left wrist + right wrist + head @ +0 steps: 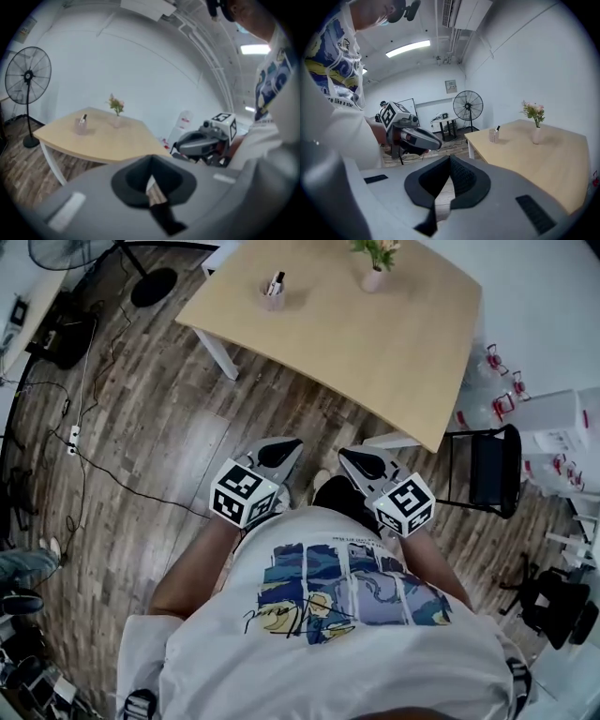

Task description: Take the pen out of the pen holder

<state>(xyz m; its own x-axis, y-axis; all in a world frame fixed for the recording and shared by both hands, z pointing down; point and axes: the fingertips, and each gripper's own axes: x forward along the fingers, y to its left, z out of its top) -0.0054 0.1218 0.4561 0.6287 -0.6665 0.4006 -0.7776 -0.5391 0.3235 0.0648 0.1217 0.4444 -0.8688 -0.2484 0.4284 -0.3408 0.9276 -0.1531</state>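
We are seeing a smooth wood table (375, 343), a streaky wood floor (159, 427), and matt grey plastic on our left tongs (292, 443) and right tongs (344, 455).

White short-sleeve tee (206, 671), lower centre of head view, w/ blue & yellow panelled graphic (342, 592) on it and black script (281, 620) at graphic's lower left. Left gripper (289, 446) & right gripper (345, 456), mid-frame: light grey shells, black jaw liners. Each has a white cube w/ black square markers: left cube (246, 493), right cube (405, 505). In right gripper view, black pads (463, 179) show a ribbed txtr.
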